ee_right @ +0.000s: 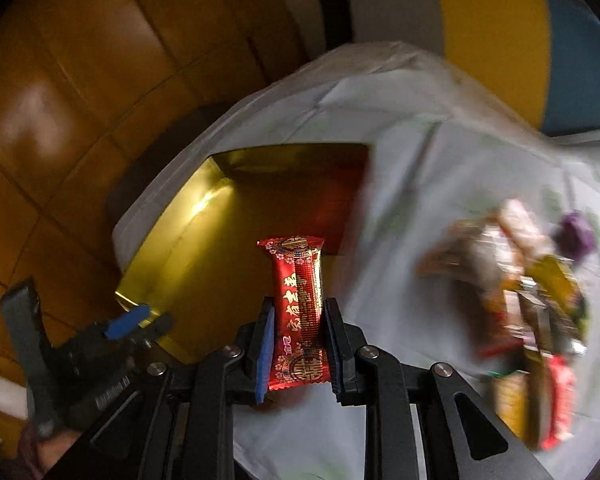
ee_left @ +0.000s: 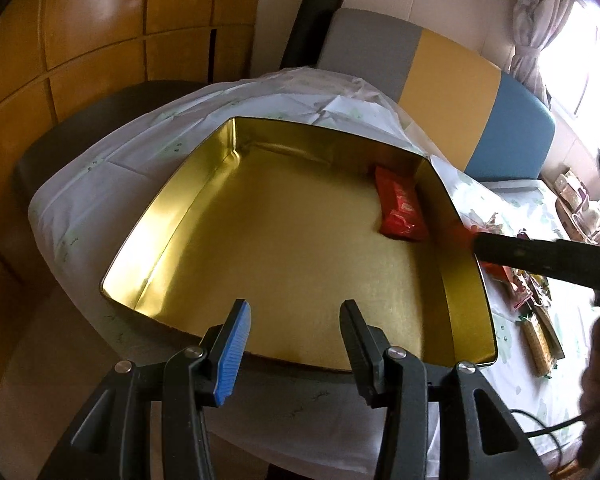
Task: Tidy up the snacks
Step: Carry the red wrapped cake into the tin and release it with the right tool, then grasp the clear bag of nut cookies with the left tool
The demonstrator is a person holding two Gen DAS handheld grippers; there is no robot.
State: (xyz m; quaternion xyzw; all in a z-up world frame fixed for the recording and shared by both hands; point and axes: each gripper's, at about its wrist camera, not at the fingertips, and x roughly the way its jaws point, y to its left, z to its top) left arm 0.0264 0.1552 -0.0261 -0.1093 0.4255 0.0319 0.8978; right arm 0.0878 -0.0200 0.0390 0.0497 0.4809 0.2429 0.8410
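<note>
A table covered by a white tablecloth [ee_left: 112, 160] with a faint green print fills most of both views, with a striped chair back [ee_left: 452, 68] in grey, yellow and blue standing beyond its far edge. On the cloth sits a large, shallow gold tin [ee_left: 172, 208], open at the top, its shiny inner walls catching the light. One red snack packet [ee_left: 400, 208] lies flat inside it, against the right-hand wall near the far corner. To the right of the tin, on the cloth, a blurred heap of mixed wrapped snacks [ee_right: 516, 312] lies loose. The left gripper [ee_left: 296, 312] hangs over the tin's near edge, its jaws standing apart with nothing between them; one blue pad [ee_left: 232, 348] shows on its left finger. The right gripper [ee_right: 300, 344] is clamped on a red-and-gold wrapped snack bar [ee_right: 298, 304], which stands upright between the pads, its top end poking clear above them, just at the tin's near right edge
</note>
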